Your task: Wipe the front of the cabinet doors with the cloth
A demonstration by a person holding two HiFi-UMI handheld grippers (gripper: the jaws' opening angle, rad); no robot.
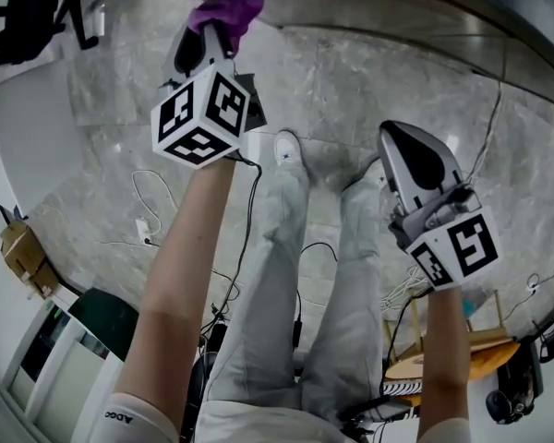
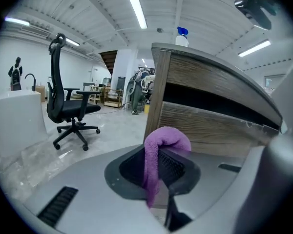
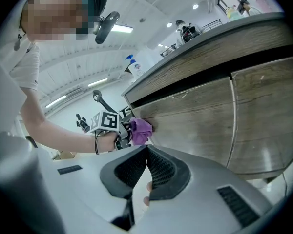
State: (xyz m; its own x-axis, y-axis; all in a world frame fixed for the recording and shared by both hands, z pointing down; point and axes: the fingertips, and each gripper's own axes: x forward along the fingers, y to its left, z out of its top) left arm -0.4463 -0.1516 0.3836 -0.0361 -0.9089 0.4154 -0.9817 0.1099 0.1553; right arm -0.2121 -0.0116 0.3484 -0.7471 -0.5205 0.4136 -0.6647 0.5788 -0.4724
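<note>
1. Purple cloth point(image 2: 167, 138) sat pinched in the left gripper point(image 2: 158, 157), pressed against the cabinet door point(image 3: 195, 118) at its end, apparently for wiping.
2. Right gripper point(image 3: 146, 165) hung back, jaws together and empty, probably keeping clear.

Head view looks steeply down; both gripper views face the cabinet point(image 3: 200, 111), seemingly close.

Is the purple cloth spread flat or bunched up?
Bunched up: the purple cloth is a folded wad pinched in the left gripper, its rounded loop bulging past the jaws.
</note>
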